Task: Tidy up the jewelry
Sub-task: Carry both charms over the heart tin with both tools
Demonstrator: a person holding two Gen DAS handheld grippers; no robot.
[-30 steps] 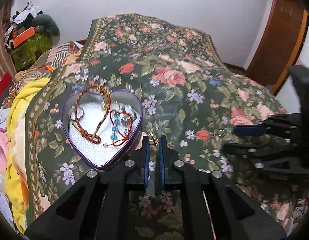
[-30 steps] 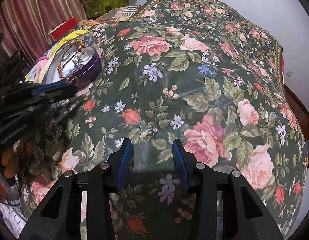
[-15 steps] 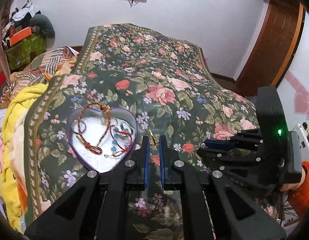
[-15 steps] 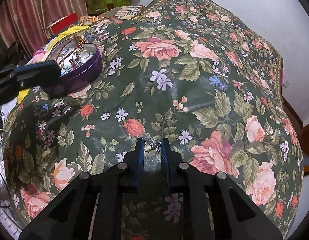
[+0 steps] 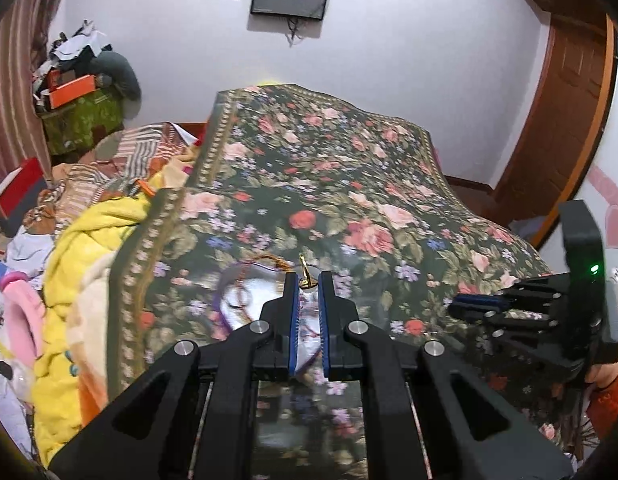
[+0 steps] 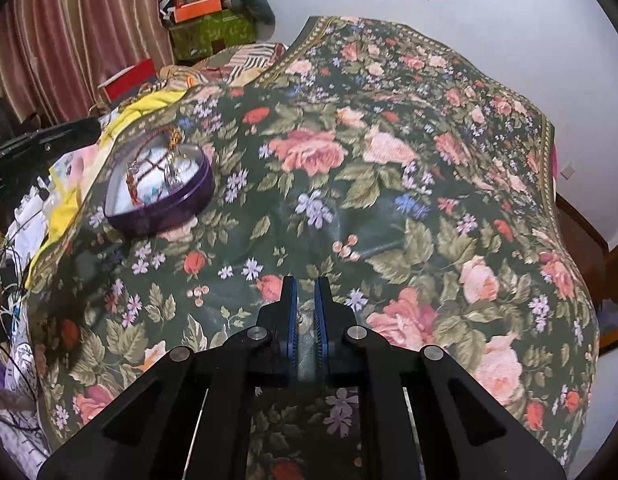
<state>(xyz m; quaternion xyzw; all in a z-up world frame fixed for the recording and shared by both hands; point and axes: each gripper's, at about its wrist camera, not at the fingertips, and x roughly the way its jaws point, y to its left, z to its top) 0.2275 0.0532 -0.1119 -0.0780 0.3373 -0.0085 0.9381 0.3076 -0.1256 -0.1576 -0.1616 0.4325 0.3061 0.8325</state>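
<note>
While 1 gold earring (image 5: 305, 276) is being pinched at the left gripper's (image 5: 307, 280) tips above the tin (image 6: 161, 184), the right gripper (image 6: 305, 286) is being pressed together on a small trinket (image 6: 303, 319), barely visible. Risk: slippage onto the floral spread (image 6: 389, 200), caused by tip-only grips.

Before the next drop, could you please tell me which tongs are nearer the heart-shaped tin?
Left. The left tongs hover right over the tin, holding a small gold piece; the right tongs are further off, over bare bedspread.
</note>
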